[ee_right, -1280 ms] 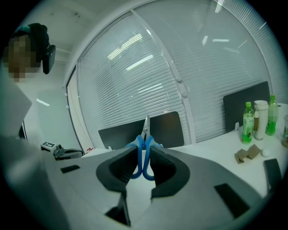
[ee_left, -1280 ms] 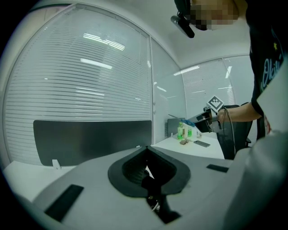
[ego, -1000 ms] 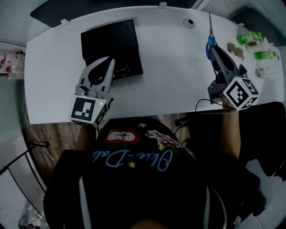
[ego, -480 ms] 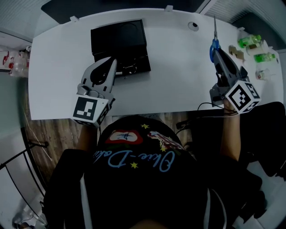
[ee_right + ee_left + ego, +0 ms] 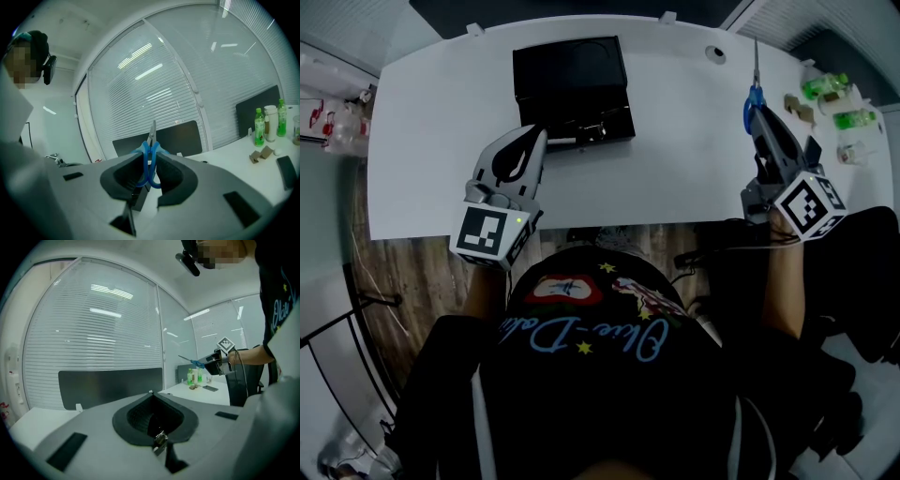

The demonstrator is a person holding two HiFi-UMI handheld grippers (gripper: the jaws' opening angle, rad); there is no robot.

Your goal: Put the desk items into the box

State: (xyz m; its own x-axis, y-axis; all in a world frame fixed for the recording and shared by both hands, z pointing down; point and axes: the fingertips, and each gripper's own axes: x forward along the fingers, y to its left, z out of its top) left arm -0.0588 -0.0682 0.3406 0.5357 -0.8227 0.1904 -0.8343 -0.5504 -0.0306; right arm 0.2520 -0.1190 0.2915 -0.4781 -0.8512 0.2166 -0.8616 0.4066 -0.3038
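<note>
A black box lies open at the far middle of the white desk, with small items at its near edge. My left gripper hovers by the box's near left corner, its jaws shut with nothing between them. My right gripper is over the desk's right end, shut on blue-handled scissors whose blades point away from me. In the right gripper view the scissors stand upright between the pads, handle loops pinched. The left gripper view shows the right gripper and the scissors far off.
Green bottles, small blocks and a dark phone sit on a surface right of the desk. A cable hole is near the desk's far edge. A black chair stands at the right. Wood floor shows below the desk's near edge.
My left gripper has drawn back from above the box to its near left corner. The right gripper kept hold of the scissors and shifted slightly. The view itself has moved.
</note>
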